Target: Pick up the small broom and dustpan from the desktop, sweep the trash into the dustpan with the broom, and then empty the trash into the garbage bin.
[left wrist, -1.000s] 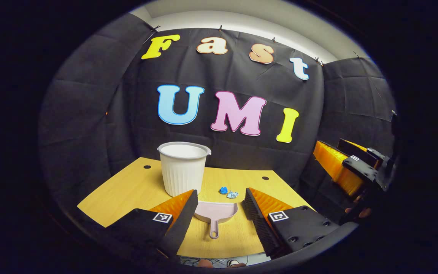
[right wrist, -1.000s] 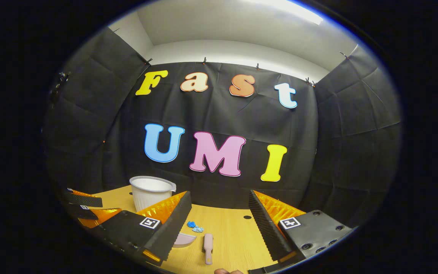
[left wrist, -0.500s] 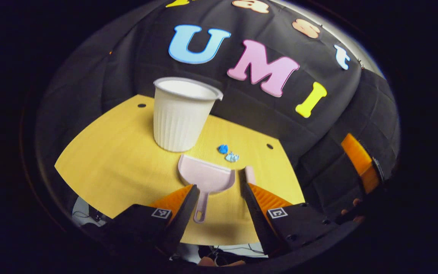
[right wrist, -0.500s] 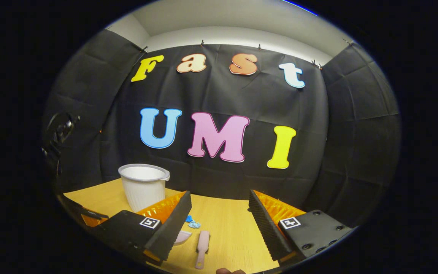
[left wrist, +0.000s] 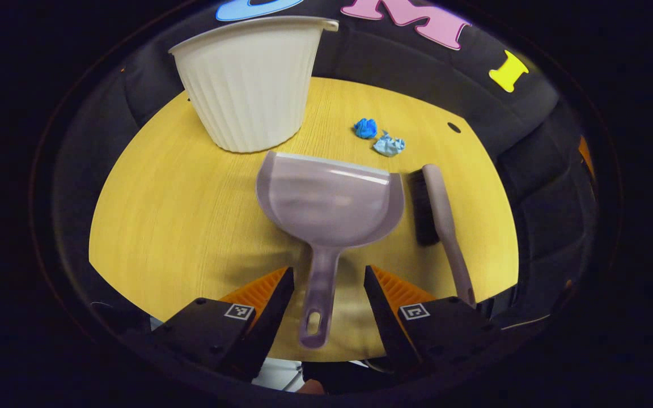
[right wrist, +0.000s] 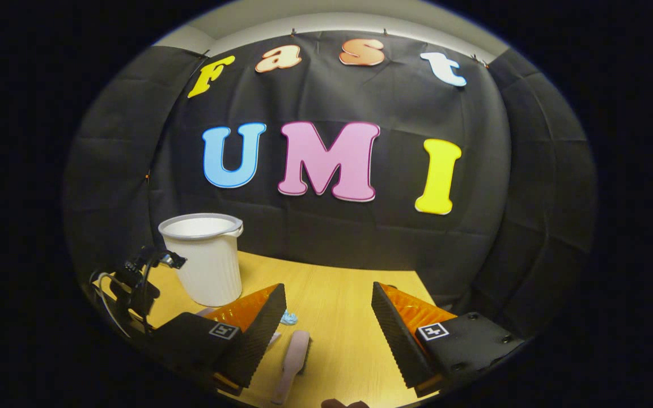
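The left gripper [left wrist: 323, 283] has dropped low over the near edge of the tabletop [left wrist: 168, 204] since half a second ago, when it looked across the dustpan from higher and farther back. Its fingers are spread wide, one on each side of the dustpan's handle, with a gap on both sides and no contact that can be seen. The dustpan [left wrist: 329, 207] lies flat near the middle of the tabletop, its handle pointing at the near edge and its open mouth facing the far edge. Just beside it, toward the right edge, the small broom [left wrist: 442, 218] lies with its bristles turned toward the pan.

Farther out, the left gripper view shows two crumpled blue scraps of trash [left wrist: 377, 136] lying close together beyond the broom's head, apart from the pan. The white ribbed garbage bin [left wrist: 250, 85] stands upright near the far left corner, just beyond the dustpan's mouth.

The right gripper [right wrist: 326, 317] hangs above the near edge with its fingers spread apart and nothing between them; the view has tilted down slightly since before. The right gripper view shows the broom [right wrist: 291, 362] lying below and between the fingers, a scrap of the trash [right wrist: 289, 318] past it, and the bin [right wrist: 204, 258] at the far left, with part of the other rig at the left edge.
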`<state>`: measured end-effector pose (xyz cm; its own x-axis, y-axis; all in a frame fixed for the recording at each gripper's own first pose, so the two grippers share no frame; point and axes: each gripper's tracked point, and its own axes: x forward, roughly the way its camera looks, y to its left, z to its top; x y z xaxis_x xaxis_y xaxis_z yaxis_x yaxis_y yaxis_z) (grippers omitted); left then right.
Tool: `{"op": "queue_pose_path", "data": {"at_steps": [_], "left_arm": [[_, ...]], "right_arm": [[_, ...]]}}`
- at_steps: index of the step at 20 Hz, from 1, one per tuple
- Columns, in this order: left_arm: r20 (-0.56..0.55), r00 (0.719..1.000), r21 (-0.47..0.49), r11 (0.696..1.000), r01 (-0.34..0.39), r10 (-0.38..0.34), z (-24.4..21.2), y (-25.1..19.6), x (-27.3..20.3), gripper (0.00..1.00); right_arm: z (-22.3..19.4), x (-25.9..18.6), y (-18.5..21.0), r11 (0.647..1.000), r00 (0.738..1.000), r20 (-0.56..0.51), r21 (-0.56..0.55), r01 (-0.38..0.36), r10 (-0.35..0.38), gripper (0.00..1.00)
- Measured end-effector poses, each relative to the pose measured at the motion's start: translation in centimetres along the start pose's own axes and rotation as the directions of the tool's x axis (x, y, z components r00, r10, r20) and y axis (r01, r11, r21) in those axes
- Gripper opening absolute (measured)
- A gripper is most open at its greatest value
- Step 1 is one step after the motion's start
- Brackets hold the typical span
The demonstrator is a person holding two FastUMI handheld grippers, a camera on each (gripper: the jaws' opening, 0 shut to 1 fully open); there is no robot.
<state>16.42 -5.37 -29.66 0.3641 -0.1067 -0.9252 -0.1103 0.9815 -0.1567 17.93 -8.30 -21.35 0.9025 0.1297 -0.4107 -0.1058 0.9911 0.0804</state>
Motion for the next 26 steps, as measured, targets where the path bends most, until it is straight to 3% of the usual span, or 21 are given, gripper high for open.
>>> {"op": "queue_pose_path", "data": {"at_steps": [8, 9, 11, 13, 14, 16, 19, 23, 26], "left_arm": [[-0.192, 0.979, 0.051, 0.997, -0.055, 0.063, 1.7, 0.1, 4.1, 0.75], [-0.218, 0.974, 0.048, 0.997, -0.055, 0.064, 1.6, 0.1, 4.5, 0.63], [-0.251, 0.967, 0.050, 0.998, -0.031, 0.043, 1.6, 0.0, 4.9, 0.58], [-0.272, 0.962, 0.041, 0.999, -0.026, 0.037, 1.7, 0.1, 5.4, 0.46], [-0.280, 0.960, 0.054, 0.998, -0.011, 0.025, 1.7, 0.0, 5.5, 0.37], [-0.291, 0.957, 0.109, 0.994, 0.017, 0.016, 1.7, 0.1, 5.3, 0.31], [-0.296, 0.955, 0.138, 0.989, 0.051, -0.008, 1.9, 0.3, 5.2, 0.30], [-0.248, 0.967, 0.189, 0.977, 0.099, -0.050, 1.8, 0.5, 5.3, 0.30], [-0.195, 0.976, 0.218, 0.967, 0.135, -0.093, 1.6, 0.8, 5.4, 0.29]], "right_arm": [[-4.6, 2.7, -2.1, 0.997, 0.987, -0.163, 0.076, 0.006, 0.006, 0.98], [-5.2, 2.7, -2.2, 0.998, 0.984, -0.180, 0.064, 0.009, 0.002, 0.98], [-5.6, 2.5, -2.4, 0.999, 0.979, -0.203, 0.042, 0.010, -0.001, 0.98], [-6.3, 2.5, -2.3, 0.999, 0.972, -0.233, 0.036, 0.017, -0.008, 0.94], [-6.7, 2.5, -2.3, 0.999, 0.967, -0.255, 0.032, 0.026, -0.017, 0.98], [-8.1, 2.4, -1.8, 0.999, 0.945, -0.326, 0.033, 0.040, -0.027, 0.98], [-11.3, 1.4, 0.2, 0.996, 0.884, -0.468, 0.066, 0.058, -0.020, 0.98], [-16.2, -1.4, 2.3, 0.996, 0.720, -0.694, 0.067, 0.056, 0.007, 0.99], [-18.1, -0.9, 3.8, 0.982, 0.662, -0.749, 0.146, 0.123, 0.028, 1.00]]}}
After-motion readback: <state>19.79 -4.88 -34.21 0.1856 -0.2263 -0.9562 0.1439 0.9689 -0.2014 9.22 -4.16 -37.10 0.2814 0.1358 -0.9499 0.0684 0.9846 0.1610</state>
